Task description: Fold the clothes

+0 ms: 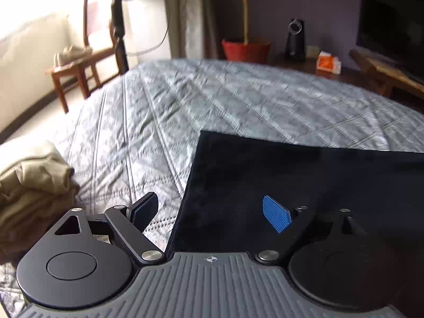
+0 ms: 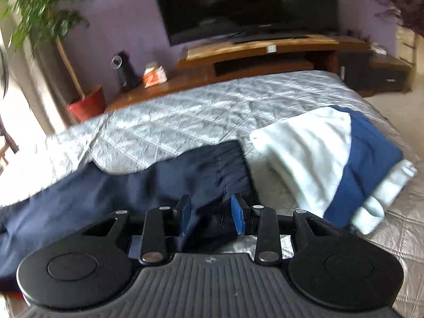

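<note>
A dark navy garment (image 1: 304, 198) lies flat on the grey quilted bed (image 1: 185, 111); its far left corner shows in the left wrist view. My left gripper (image 1: 212, 212) is open wide, its jaws standing either side of the garment's left edge, just above it. In the right wrist view the same navy garment (image 2: 106, 193) stretches left across the bed (image 2: 198, 114), with its gathered waistband (image 2: 225, 164) at the right end. My right gripper (image 2: 212, 212) is partly closed around the waistband cloth, which fills the gap between the blue pads (image 2: 237, 214).
A crumpled beige garment (image 1: 29, 193) lies at the bed's left edge. A white and blue folded pile (image 2: 331, 164) lies to the right on the bed. Beyond the bed stand a wooden chair (image 1: 79, 71), a red plant pot (image 1: 245, 49), and a TV bench (image 2: 265, 53).
</note>
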